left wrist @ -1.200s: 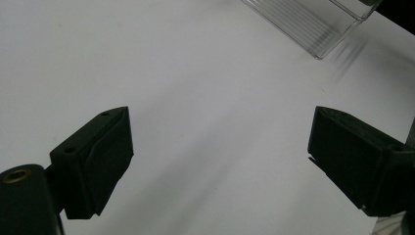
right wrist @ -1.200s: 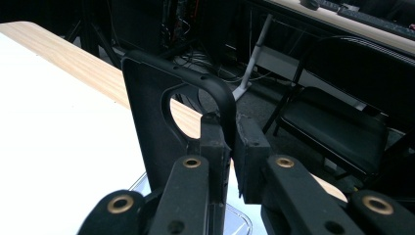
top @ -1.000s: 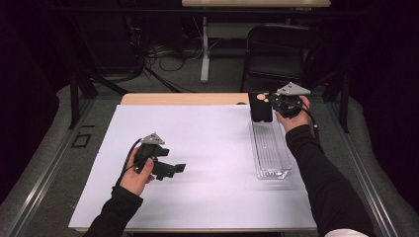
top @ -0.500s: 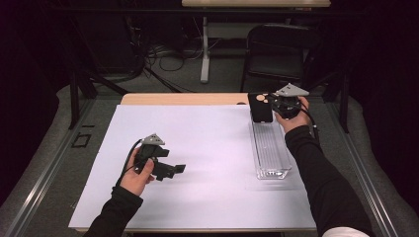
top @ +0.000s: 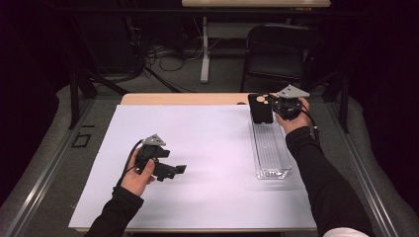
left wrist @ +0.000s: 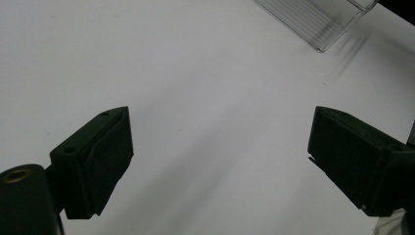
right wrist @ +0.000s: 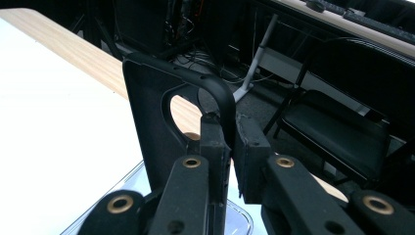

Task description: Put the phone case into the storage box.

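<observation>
A black phone case with a round camera hole stands upright at the far end of a long clear plastic tray. My right gripper is shut on the case's right edge. The right gripper view shows the two jaws pinching the rim of the case above the tray's end. At the left, my left gripper rests low over the white sheet, pointing right. Its jaws stand wide open with nothing between them, and the tray's near corner lies ahead.
A strip of bare wooden tabletop runs along the far edge of the white sheet. Behind the table stand a black folding chair and a white table leg, with cables on the floor.
</observation>
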`<state>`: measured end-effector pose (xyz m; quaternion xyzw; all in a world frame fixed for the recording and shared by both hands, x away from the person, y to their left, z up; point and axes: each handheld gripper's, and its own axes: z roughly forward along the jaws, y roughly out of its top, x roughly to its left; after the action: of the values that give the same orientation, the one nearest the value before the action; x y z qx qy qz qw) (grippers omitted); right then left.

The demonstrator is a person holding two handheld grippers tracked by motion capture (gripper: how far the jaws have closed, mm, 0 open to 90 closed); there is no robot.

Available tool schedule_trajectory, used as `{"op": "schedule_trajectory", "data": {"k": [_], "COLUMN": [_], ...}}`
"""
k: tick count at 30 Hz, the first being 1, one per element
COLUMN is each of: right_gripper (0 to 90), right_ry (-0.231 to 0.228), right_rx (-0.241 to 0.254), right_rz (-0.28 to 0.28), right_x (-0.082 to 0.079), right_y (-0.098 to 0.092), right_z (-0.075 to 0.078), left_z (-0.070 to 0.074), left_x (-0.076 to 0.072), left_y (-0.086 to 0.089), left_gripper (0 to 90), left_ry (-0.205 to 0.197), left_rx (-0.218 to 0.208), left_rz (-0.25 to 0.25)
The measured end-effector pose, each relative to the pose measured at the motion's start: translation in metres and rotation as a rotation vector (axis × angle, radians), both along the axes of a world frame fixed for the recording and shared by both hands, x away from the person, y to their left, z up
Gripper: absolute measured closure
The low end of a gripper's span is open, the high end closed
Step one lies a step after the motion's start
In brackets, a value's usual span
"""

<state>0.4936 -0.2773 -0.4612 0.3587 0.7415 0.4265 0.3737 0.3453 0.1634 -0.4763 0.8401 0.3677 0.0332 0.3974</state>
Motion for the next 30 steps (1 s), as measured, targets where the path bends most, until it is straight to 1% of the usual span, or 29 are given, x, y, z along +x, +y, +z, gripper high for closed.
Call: {"op": "schedule_trajectory", "data": {"k": [11, 17, 21, 30], "right_gripper": [83.8, 83.2, 82.9, 82.3], "right_ry": [0.005, 0.011, 0.006, 0.015], "right_rx": [-0.055, -0.097, -0.102, -0.106], "right_rz": [0.008, 0.01, 0.005, -0.008], "right_x": [0.0, 0.003, 0.005, 0.008], "right_y": [-0.002, -0.004, -0.005, -0.013], "right_z": [0.002, 0.004, 0.003, 0.001], "left_z": [-0.001, -0.001, -0.003, -0.005], "left_x": [0.0, 0.0, 0.0, 0.001], "left_y": [-0.003, -0.002, -0.003, -0.003], "left_gripper": [9.8, 9.8, 9.9, 9.9], "left_ry": [0.002, 0.006, 0.008, 0.015], "left_rx": [0.003, 0.005, 0.003, 0.006], "left_rz": [-0.007, -0.008, -0.006, -0.014]}}
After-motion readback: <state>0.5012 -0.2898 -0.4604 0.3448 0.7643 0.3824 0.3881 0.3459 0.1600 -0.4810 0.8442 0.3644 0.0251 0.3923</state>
